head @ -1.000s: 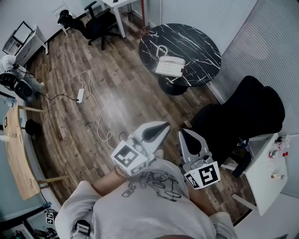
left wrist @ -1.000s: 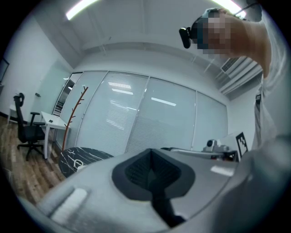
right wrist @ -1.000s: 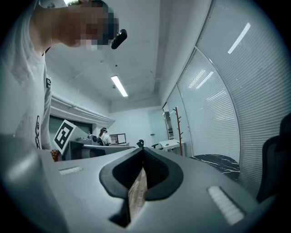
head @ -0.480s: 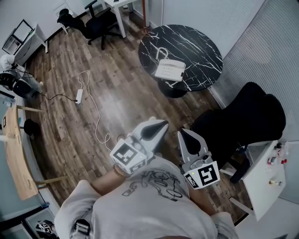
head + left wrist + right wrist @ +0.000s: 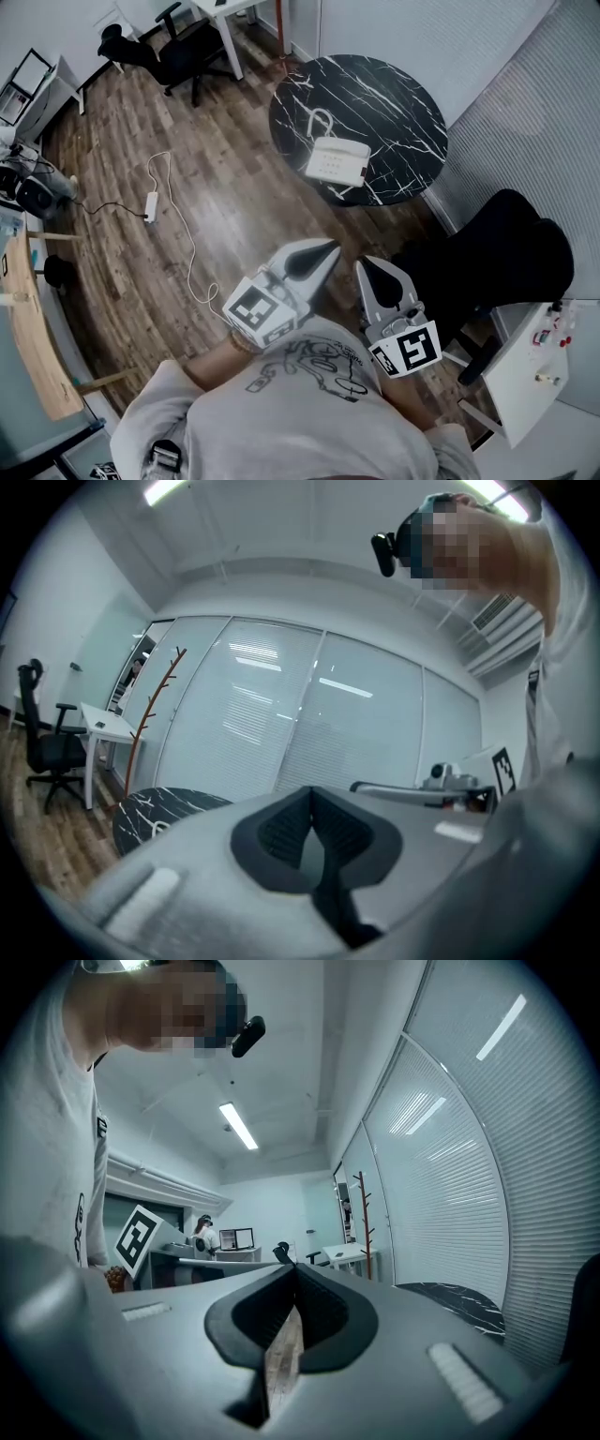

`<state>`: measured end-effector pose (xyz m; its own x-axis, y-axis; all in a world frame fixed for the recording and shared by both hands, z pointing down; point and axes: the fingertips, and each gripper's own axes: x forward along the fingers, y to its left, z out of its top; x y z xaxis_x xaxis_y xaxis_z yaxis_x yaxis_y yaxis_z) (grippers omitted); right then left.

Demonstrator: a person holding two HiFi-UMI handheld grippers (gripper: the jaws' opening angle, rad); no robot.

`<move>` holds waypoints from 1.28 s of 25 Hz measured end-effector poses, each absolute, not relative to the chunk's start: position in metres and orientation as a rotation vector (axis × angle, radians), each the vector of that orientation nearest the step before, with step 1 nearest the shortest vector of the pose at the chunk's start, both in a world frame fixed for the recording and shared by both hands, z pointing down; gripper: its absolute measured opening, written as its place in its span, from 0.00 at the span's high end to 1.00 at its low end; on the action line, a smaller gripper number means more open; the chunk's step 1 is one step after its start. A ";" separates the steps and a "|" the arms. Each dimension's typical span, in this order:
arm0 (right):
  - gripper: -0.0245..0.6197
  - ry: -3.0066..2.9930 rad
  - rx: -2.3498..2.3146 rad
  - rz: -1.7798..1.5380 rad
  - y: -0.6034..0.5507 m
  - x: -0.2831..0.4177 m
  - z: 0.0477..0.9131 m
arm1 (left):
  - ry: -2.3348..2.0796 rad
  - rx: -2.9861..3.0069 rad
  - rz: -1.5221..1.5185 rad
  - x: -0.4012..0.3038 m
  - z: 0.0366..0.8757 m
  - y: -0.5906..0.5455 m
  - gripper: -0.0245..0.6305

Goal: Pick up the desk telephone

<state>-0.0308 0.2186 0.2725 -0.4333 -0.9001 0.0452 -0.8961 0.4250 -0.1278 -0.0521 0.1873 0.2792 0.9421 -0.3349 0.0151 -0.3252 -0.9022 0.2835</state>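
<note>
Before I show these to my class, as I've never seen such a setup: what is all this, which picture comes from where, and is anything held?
There is no robot: a person holds a two-jaw gripper in each hand. The overhead picture comes from a camera on the person's head, looking down at the left gripper and right gripper. The other two come from cameras riding on each gripper, looking along its jaws. Both pairs of jaws are shut, with nothing held. Ahead, a white desk telephone lies on a round black marble table, well apart from both grippers.
</note>
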 end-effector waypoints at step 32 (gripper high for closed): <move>0.95 2.571 -1.800 -0.285 -0.073 0.019 0.288 | -0.351 2.771 0.030 -0.001 0.301 -0.104 0.96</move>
